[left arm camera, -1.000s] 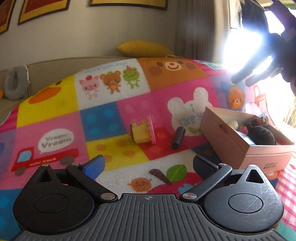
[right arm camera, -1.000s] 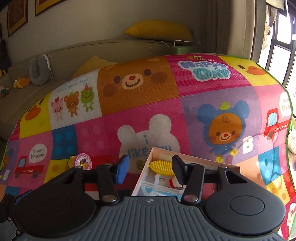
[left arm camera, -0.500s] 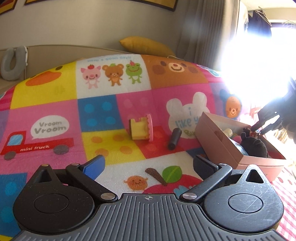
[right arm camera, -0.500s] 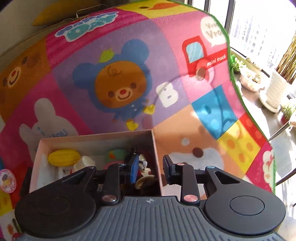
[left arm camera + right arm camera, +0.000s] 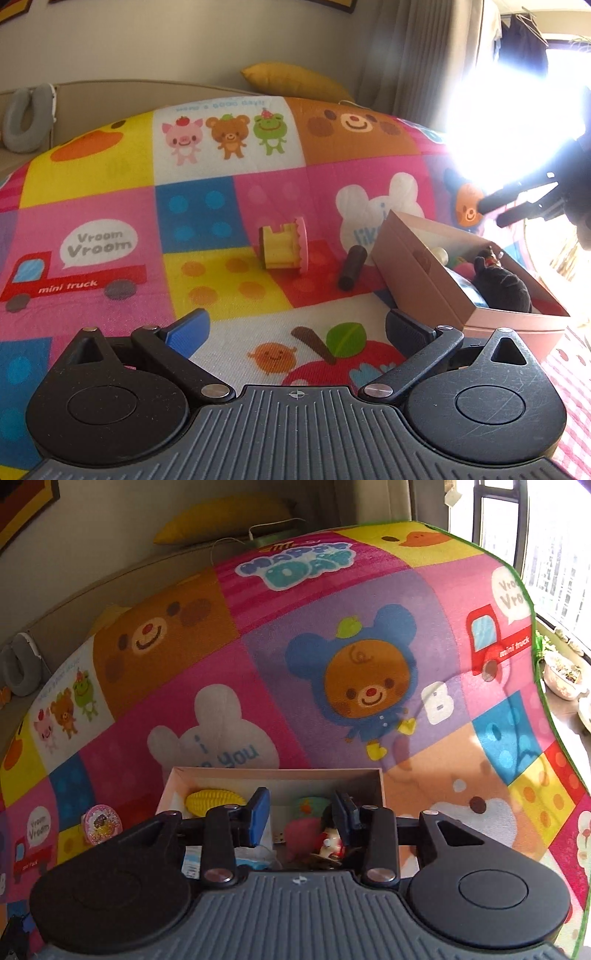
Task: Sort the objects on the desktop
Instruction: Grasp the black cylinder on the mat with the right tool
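Much of the sorting looks done: the pink box (image 5: 173, 775), low in the right wrist view, already holds a yellow corn toy (image 5: 212, 800), a dark plush (image 5: 502, 286) and other small toys. A yellow-and-pink toy (image 5: 282, 249) and a dark cylinder (image 5: 352, 267) lie on the patterned mat (image 5: 221, 177) at the centre of the left wrist view, just left of the box, not yet put away. The right gripper (image 5: 301, 818), whose jaws have just been closing then easing apart, hangs over the box partly spread and empty; the left gripper (image 5: 295, 326) is spread wide, empty, at bottom centre.

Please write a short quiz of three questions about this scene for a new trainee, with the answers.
1. True or false: the yellow toy corn lies inside the pink box.
2. Which lies nearer the box: the dark cylinder or the yellow and pink toy?
3. Does the left gripper hold anything?

Key:
1. True.
2. The dark cylinder.
3. No; its jaws stand open and empty.
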The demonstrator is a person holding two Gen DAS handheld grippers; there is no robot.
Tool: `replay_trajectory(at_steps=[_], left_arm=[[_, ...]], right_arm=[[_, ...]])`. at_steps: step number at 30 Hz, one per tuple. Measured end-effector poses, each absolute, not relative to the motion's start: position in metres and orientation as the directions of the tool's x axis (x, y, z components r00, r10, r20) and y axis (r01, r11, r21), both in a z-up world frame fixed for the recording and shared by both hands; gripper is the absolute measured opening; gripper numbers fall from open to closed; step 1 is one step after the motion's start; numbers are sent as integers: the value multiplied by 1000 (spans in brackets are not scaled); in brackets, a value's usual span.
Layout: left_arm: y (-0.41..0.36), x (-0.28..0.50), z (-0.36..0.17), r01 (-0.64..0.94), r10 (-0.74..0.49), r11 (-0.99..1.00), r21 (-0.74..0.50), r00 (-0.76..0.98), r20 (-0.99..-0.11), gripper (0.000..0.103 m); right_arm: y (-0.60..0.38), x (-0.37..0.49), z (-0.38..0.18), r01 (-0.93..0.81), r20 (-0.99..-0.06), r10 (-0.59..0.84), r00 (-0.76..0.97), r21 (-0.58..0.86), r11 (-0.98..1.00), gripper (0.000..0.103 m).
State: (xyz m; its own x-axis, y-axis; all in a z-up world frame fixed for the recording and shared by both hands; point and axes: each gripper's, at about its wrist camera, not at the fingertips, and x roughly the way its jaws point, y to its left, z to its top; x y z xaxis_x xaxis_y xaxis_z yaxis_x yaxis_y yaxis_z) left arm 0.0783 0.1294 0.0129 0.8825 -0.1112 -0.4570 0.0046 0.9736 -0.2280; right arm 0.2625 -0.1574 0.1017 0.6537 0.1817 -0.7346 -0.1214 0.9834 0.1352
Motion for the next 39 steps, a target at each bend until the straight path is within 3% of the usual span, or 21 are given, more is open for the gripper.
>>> replay_trajectory(at_steps=[3,8,10,16,21,23,25,35,39], left_arm=[[130,79,13,3,-110,973,-229,881,-460,103],[131,78,13,-2,-109,972,-236,883,-456,103],[132,78,13,-4,-107,971,-239,885,-452,103],[142,79,10,-32,-111,954,-300,887,-448,103],[147,79,9,-41,-115,944,-326,889,-444,103],[148,79,9,-43,-117,941,-335,888,-444,103],[151,79,8,-54,-115,934,-353,889,-443,103],[152,78,8,-95,-72,935,-341,892,-446,103],[150,77,9,-100,-58,940,-327,896,-440,103]], right_arm=[[-110,254,101,-255,-728,282,625,151,955,38],[-11,264,76,-382,-822,314,475,128,915,34],[19,271,58,-373,-861,239,449,62,926,28],[61,288,21,-315,-884,1,468,-166,935,28],[71,289,10,-308,-866,-77,494,-257,916,27],[68,282,15,-327,-862,-40,506,-235,915,19],[60,271,24,-356,-867,16,497,-187,916,0],[18,206,71,-461,-837,176,518,-100,882,1],[27,226,59,-457,-862,165,479,-84,886,12]])
